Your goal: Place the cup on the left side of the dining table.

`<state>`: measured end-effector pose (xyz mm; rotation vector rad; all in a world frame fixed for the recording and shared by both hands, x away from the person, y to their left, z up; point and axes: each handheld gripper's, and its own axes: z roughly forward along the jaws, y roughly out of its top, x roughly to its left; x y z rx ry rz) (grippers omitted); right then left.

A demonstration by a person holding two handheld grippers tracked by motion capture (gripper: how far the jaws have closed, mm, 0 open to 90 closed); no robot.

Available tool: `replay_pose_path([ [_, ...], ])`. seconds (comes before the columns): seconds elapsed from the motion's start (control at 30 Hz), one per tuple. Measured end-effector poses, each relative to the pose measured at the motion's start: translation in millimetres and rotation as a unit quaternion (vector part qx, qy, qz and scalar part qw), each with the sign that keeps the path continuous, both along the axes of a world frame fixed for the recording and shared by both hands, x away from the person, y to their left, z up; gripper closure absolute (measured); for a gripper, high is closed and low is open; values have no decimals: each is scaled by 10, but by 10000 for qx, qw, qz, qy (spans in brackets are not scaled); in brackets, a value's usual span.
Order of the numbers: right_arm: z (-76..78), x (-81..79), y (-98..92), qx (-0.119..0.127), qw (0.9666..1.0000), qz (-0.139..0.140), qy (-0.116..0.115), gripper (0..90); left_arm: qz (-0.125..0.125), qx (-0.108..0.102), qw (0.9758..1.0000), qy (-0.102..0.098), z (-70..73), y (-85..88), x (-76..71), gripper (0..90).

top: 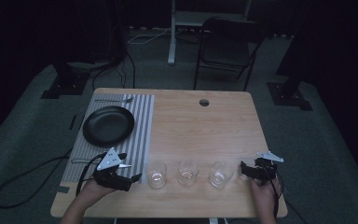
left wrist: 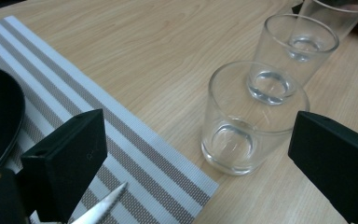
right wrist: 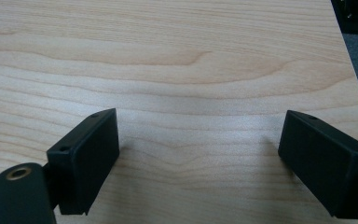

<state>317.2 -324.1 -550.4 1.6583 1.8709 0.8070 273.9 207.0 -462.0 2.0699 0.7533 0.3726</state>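
Note:
Three empty clear glasses stand in a row near the table's front edge: left glass (top: 157,174), middle glass (top: 188,173), right glass (top: 221,174). My left gripper (top: 133,179) is open, just left of the left glass (left wrist: 251,126), which sits ahead between its jaws without touching them. Behind it are the middle glass (left wrist: 293,56) and the right glass (left wrist: 335,14). My right gripper (top: 246,169) is open just right of the right glass, with bare wood between its jaws (right wrist: 198,135).
A striped placemat (top: 142,121) on the left half holds a black plate (top: 108,125), a fork (top: 114,100) at its far edge and a knife (left wrist: 103,209) near my left gripper. The wooden table (top: 200,126) has a cable hole (top: 204,102). A folding chair (top: 228,46) stands beyond.

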Motion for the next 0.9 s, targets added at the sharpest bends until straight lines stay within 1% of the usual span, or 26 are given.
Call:
replay_pose_path([
  [0.07,0,0,0,1,10000,0,1,119,-32,39,10000,-4,7,-37,5,49],
  [0.13,-1,0,0,-1,10000,3,-7,119,24,127,9998,-162,23,-88,8,49],
  [0.17,-1,0,0,-2,10000,4,-8,119,8,85,9998,-177,31,-99,11,49],
  [0.2,-1,0,0,-2,10000,4,-8,119,8,85,9998,-177,31,-99,11,49],
  [0.23,-1,0,0,-2,10000,3,-8,119,-60,40,9999,-131,46,-124,25,49],
  [0.3,-1,0,0,-4,10000,4,-8,119,-90,22,9999,-127,51,-139,30,49],
  [0.33,-1,0,0,-2,10000,2,-7,119,-168,63,9998,-90,58,-179,41,50],
  [0.4,-1,0,0,-2,10000,3,-7,119,-180,98,9997,-105,59,-201,44,49],
  [0.43,-1,0,0,-1,10000,2,-6,119,-231,156,9996,-99,61,-246,50,49],
  [0.47,-1,0,0,-3,10000,3,-8,119,-231,156,9996,-99,61,-246,50,49],
  [0.5,-1,0,0,-2,10000,3,-8,119,-277,189,9994,-76,66,-286,62,49],
  [0.67,-2,-7,0,-4,10000,1,-13,122,-376,160,9991,-62,81,-361,85,49],
  [0.83,-2,-7,0,-3,10000,1,-13,121,-527,266,9983,-33,85,-485,117,49],
  [0.9,-2,-7,0,-4,10000,1,-13,122,-556,250,9981,-11,86,-502,124,49],
])
